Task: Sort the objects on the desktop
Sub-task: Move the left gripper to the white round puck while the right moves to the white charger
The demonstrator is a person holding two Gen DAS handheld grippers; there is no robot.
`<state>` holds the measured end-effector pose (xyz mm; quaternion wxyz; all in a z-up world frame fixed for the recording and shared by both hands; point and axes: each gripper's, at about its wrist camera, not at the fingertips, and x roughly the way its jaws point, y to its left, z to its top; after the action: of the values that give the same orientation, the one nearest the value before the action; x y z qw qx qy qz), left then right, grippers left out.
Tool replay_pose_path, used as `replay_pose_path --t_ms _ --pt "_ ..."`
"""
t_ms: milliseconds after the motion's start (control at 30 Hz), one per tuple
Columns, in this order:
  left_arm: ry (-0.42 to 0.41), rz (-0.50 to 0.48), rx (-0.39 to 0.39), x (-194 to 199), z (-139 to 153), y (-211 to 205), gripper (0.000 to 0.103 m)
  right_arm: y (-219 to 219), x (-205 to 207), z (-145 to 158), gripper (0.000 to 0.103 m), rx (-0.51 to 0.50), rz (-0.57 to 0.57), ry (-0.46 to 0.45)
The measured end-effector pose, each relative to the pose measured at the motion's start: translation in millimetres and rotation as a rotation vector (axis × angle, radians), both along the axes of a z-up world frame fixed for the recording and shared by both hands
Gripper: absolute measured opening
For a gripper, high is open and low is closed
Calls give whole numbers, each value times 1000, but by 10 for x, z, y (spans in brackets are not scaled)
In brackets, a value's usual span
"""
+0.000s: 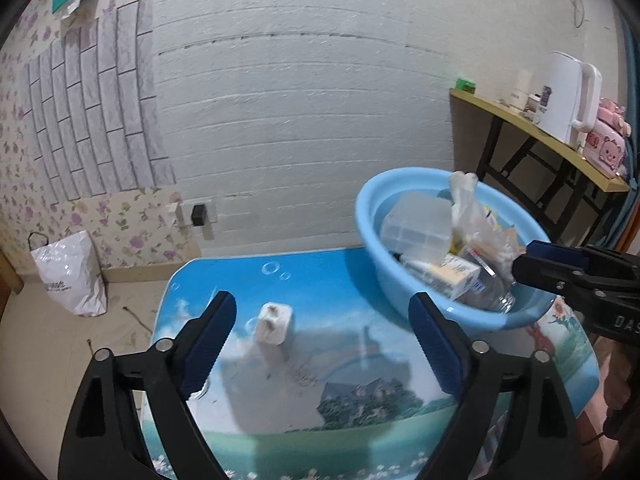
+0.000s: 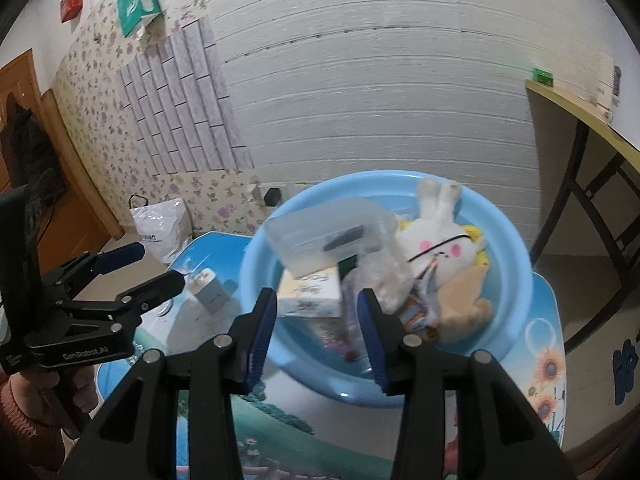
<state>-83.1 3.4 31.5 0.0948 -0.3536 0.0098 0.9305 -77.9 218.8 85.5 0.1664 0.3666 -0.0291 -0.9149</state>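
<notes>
A white plug adapter [image 1: 273, 323] stands on the picture-printed table [image 1: 340, 368]. My left gripper [image 1: 322, 312] is open, its jaws either side of the adapter and just short of it; it also shows in the right wrist view [image 2: 158, 266]. A light blue basin [image 2: 516, 264] holds a clear plastic box [image 2: 324, 232], a white carton [image 2: 310, 294], a plush rabbit [image 2: 440, 240], crumpled plastic and other items. My right gripper [image 2: 316, 312] is open and empty over the basin's near rim; it also shows in the left wrist view [image 1: 528, 258].
A white plastic bag [image 1: 68, 276] stands on the floor by the flowered wall. A side table [image 1: 540, 132] at the right carries a white kettle [image 1: 568, 96] and a pink box [image 1: 606, 148]. A black plug [image 1: 198, 214] sits in the wall socket.
</notes>
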Motion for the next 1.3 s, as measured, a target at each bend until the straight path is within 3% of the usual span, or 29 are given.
replay_pose_path --t_ms 300,667,1300 --pt "-79 61 -37 36 -189 -222 92 -276 126 21 41 22 43 -4" --pt "-120 122 -28 140 -386 -620 92 -617 240 -27 41 49 109 -18" --pt "-203 189 -31 130 -762 -1094 92 -1162 174 -350 42 98 211 -120"
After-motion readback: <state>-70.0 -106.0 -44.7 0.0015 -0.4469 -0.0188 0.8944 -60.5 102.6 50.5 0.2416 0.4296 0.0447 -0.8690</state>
